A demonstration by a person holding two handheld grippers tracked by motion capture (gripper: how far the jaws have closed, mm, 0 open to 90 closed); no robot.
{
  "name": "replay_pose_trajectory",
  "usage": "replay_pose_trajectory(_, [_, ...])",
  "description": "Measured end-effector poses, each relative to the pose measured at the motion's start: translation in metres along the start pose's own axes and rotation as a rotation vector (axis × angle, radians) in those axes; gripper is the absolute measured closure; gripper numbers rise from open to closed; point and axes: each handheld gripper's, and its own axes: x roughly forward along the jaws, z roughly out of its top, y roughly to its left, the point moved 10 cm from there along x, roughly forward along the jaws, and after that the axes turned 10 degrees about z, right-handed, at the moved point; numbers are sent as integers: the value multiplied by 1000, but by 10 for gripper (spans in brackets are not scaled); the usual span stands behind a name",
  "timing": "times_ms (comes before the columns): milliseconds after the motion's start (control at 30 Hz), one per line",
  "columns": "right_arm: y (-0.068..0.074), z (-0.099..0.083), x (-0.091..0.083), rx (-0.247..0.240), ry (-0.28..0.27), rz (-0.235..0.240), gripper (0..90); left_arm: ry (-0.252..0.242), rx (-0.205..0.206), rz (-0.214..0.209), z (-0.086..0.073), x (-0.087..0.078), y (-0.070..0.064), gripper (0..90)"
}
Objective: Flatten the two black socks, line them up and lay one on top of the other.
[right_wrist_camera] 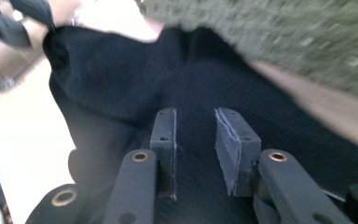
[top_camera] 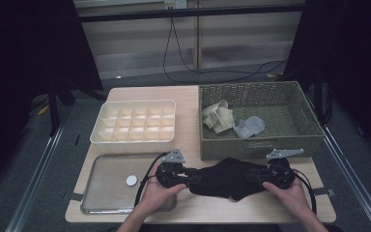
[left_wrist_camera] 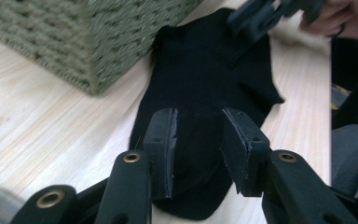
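A black cloth (top_camera: 227,178) lies flat on the table (top_camera: 188,96), just in front of the basket (top_camera: 299,140) and right of the tray (top_camera: 101,166). I hold a claw at each end of it. My left claw (top_camera: 189,178) sits over the cloth's left end; in the left gripper view (left_wrist_camera: 198,140) its jaws stand apart with the cloth lying between and beneath them, not pinched. My right claw (top_camera: 261,176) is over the right end; in the right gripper view (right_wrist_camera: 195,140) its jaws are apart too, the cloth spread under them. The basket holds a beige cloth (top_camera: 218,116) and a grey cloth (top_camera: 249,126). A divided box (top_camera: 134,122) stands behind the tray, and a white disc (top_camera: 132,181) lies in the tray.
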Motion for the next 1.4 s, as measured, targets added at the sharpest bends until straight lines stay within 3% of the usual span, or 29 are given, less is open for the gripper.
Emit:
replay_pose_trajectory(33, [0, -5, 5, -8, 35, -11, 693, 9, 9, -8, -1, 2, -1, 649])
replay_pose_trajectory(133, [1, -6, 7, -17, 39, -15, 691, 49, 30, -36, -8, 13, -7, 747])
replay_pose_trajectory(333, [3, -8, 8, -23, 40, -17, 696, 140, 52, -35, -25, 31, -10, 747])
replay_pose_trajectory(400, [4, -10, 7, -22, 45, -11, 706, 137, 43, -43, -25, 30, -11, 751])
replay_pose_trajectory(500, [9, -15, 5, -31, 68, -6, 717, 147, 62, -38, -29, 28, -14, 762])
replay_pose_trajectory(667, [19, -23, 3, -39, 103, 13, 727, 173, 74, -71, -36, 20, -25, 769])
replay_pose_trajectory(733, [22, -26, 1, -48, 114, 15, 723, 151, 67, -89, -37, 20, -30, 769])
replay_pose_trajectory(767, [23, -26, 1, -42, 111, 19, 713, 177, 87, -79, -39, 18, -28, 769])
replay_pose_trajectory(900, [24, -18, 1, -40, 82, 38, 690, 164, 66, -101, -38, 19, -28, 782])
replay_pose_trajectory(1000, [24, -9, 2, -42, 57, 42, 678, 175, 76, -94, -38, 19, -26, 784])
replay_pose_trajectory(1033, [23, 1, 4, -50, 40, 42, 674, 171, 72, -95, -38, 19, -27, 784])
replay_pose_trajectory(1333, [11, 35, 29, -91, 48, 43, 649, 176, 71, -82, -38, 19, -25, 784])
replay_pose_trajectory(1400, [7, 40, 34, -87, 48, 34, 644, 159, 53, -107, -37, 20, -27, 784])
